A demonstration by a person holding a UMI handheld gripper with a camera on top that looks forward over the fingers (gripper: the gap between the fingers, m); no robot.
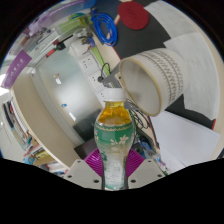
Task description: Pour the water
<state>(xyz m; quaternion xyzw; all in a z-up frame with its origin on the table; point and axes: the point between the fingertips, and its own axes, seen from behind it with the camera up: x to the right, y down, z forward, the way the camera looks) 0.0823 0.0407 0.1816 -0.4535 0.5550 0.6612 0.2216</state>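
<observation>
A clear plastic bottle with a green and white label and an orange ring at its neck stands between my fingers. My gripper is shut on the bottle, with both magenta pads pressed against its lower body. The bottle's open mouth points forward, close to the rim of a white ribbed paper cup. The cup lies just beyond the bottle's mouth and slightly to its right. I cannot see any water running from the bottle.
A white table lies beyond the bottle. Blue cables and a red and black object lie at the far end. White paper or cloth lies to the right of the fingers.
</observation>
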